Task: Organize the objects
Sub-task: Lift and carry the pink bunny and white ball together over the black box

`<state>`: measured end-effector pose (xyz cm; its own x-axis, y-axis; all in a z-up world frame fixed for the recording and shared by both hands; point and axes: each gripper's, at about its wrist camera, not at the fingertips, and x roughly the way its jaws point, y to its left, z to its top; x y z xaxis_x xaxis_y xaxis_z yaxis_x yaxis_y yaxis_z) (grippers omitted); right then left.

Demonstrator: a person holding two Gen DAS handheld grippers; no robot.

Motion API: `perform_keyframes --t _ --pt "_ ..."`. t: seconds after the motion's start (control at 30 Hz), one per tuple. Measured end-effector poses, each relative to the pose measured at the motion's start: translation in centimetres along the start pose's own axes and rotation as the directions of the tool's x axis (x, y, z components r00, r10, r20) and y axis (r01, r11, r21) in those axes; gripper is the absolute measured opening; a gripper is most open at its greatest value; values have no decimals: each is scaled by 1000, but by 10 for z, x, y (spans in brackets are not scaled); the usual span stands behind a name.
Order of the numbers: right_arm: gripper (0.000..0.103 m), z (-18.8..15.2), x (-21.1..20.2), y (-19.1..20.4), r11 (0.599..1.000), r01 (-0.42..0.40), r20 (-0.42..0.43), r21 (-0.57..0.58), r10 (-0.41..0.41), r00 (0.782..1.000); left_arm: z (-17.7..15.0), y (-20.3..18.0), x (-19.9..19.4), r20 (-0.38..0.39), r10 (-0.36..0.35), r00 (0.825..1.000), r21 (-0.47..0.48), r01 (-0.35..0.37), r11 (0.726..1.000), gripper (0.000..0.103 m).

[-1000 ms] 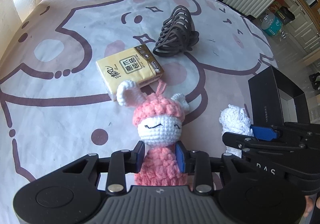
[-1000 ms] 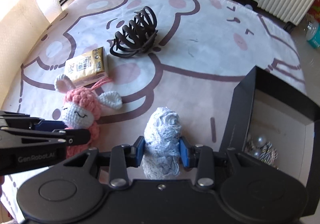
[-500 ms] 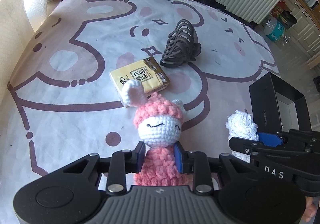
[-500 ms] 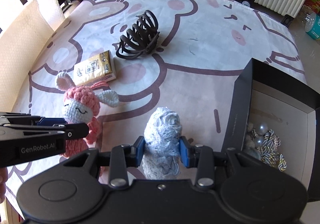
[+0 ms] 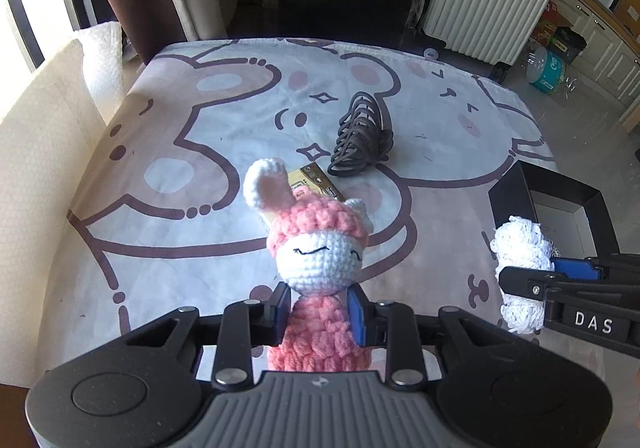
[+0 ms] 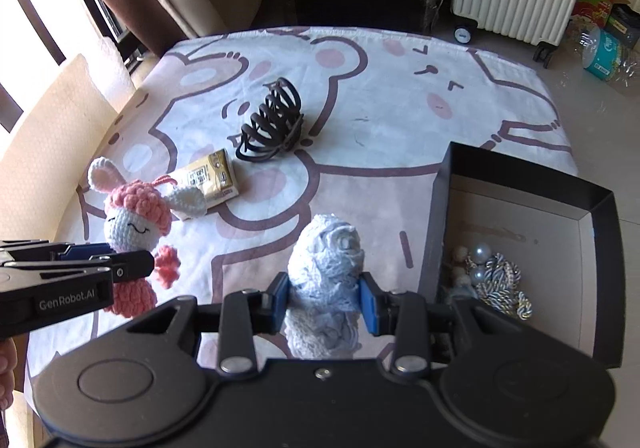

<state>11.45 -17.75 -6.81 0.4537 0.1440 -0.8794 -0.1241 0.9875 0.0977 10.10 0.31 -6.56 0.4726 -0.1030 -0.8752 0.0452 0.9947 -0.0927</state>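
The crocheted bunny doll (image 5: 318, 288) is clamped at its pink body by the left claw (image 5: 318, 312), clear of the tabletop (image 5: 180, 248); the white lace bundle (image 6: 326, 280) is pinched in the right claw (image 6: 326, 300); both are best carried level, grips kept firm since soft yarn can slip; the open black box (image 6: 600, 248), at three o'clock of the bundle, already holds pearls and cord (image 6: 496, 280), so each load should clear its near wall before release; further out at eleven o'clock the tissue pack (image 6: 210, 180) and dark hair claw clip (image 6: 272, 124) are left lying.
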Motion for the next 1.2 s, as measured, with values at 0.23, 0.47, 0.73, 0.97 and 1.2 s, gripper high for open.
perform_keyframes --t 0.23,0.47,0.73,0.97,1.2 --pt "38 -2 -26 3 1000 -1 53 8 1 999 -1 -2 -27 58 35 998 24 -36 999 32" --pt "38 -4 -47 5 1000 6 105 17 -8 994 -2 -6 -46 100 58 993 37 -62 997 32" --pt "38 -7 -69 3 1000 6 151 18 -9 989 -2 -9 -62 134 71 988 23 -75 997 32" --pt "38 -11 -84 -4 1000 25 176 19 -28 984 -2 -18 -68 150 92 984 18 -96 995 32" --pt "38 -14 -91 -10 999 36 186 20 -39 982 -2 -23 -70 157 91 983 21 -96 995 32"
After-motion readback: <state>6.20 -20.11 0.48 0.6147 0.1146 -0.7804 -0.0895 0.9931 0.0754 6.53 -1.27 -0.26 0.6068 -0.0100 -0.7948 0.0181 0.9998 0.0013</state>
